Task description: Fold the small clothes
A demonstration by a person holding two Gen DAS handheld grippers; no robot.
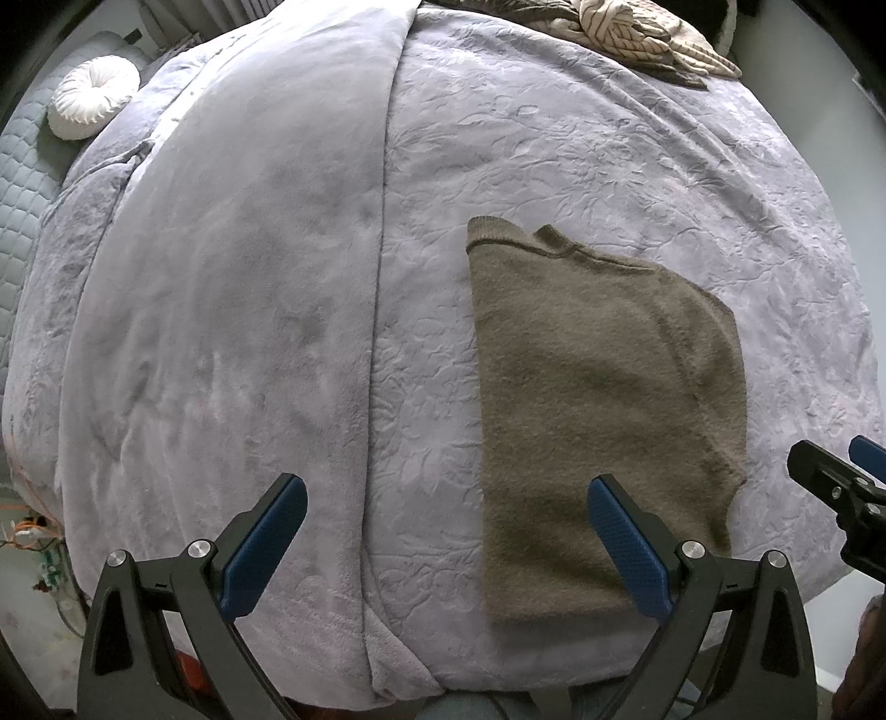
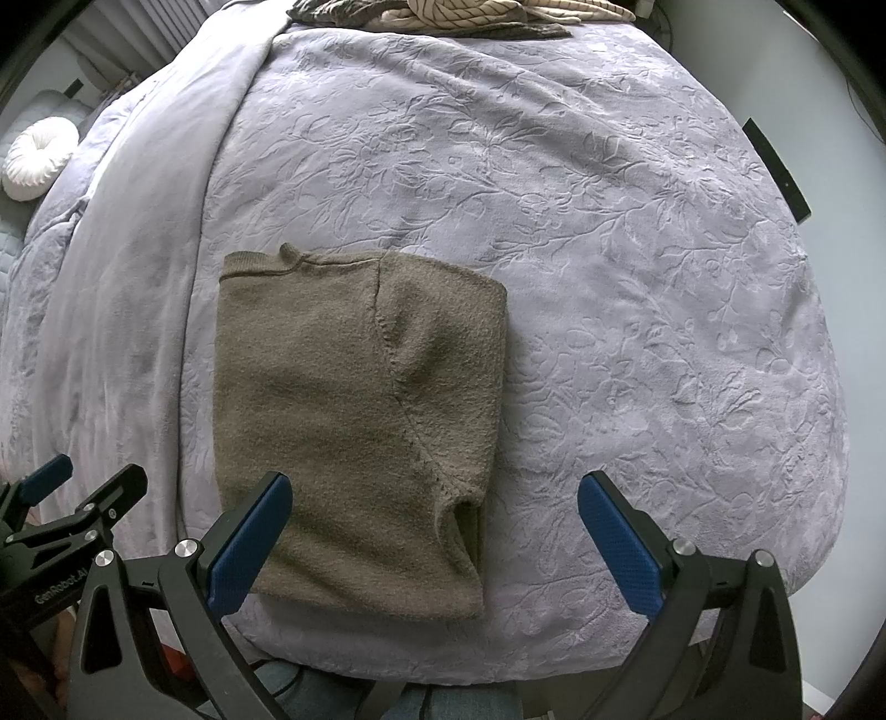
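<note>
Sweater: one here, olive-brown fuzzy knit, folded into a rough rectangle, flat on the near part of the bed, ribbed collar at the far edge, a stitched seam curving down the top layer
Blanket: one lilac plush blanket with an embossed leaf-and-vine pattern, sweater lying right on it; a smoother plain band runs along its left side
Left gripper: jaws spread wide, two blue dimpled pads, nothing between them, right pad hovering over the sweater's near end
Right gripper: also wide apart, two blue pads, empty, left pad above the sweater's near left corner
Pile: one heap of cream striped and brown clothes at the far edge, well apart from the sweater
Cushion: one round white pleated cushion, far left
</note>
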